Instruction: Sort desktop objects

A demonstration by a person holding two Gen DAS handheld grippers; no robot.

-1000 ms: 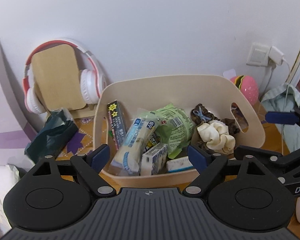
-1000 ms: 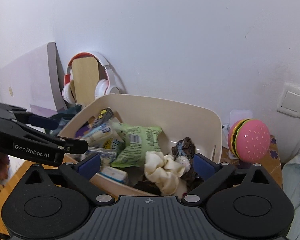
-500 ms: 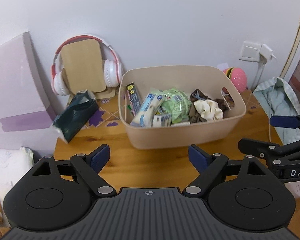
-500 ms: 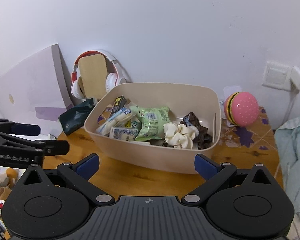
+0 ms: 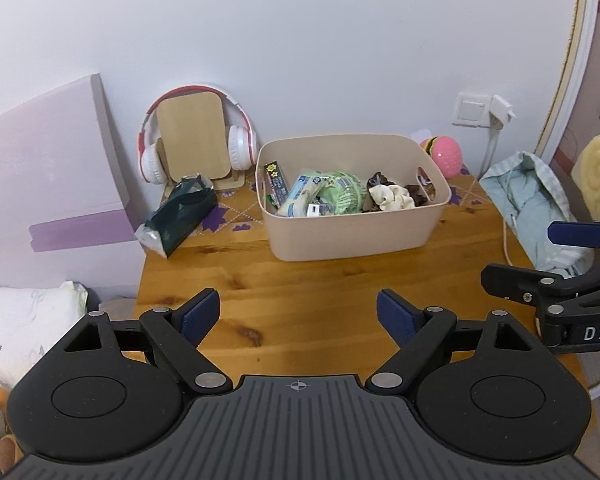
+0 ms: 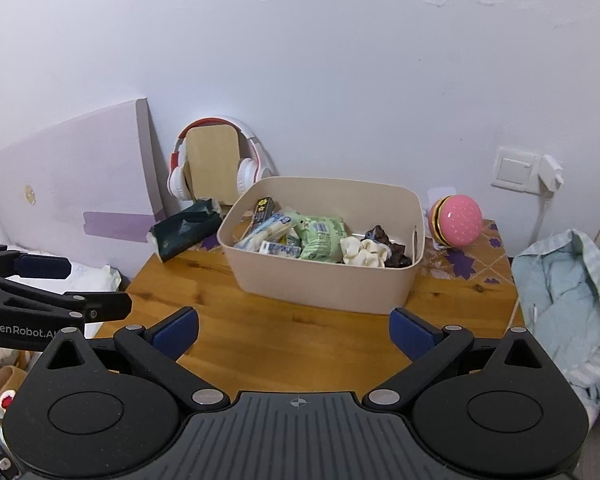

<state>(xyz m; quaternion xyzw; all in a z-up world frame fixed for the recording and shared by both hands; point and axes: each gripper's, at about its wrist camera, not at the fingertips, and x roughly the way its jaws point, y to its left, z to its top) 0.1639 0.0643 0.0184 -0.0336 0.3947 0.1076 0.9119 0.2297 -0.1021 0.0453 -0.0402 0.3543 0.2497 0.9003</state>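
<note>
Pulled back from bin (image 5: 352, 236), left gripper (image 5: 299, 316) and right gripper (image 6: 294, 334), jaws spread, empty; bin mid-surface, packets and scrunchies inside: light, stiff-walled, probably best gripped at side handle slots.

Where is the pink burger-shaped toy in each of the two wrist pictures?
Left wrist view: pink burger toy sits right of centre, half hidden behind the beige bin's far right corner.
Right wrist view: the toy is fully visible at right, beside the bin.
Shared landmark: the wall socket, up and right of the toy.
</note>
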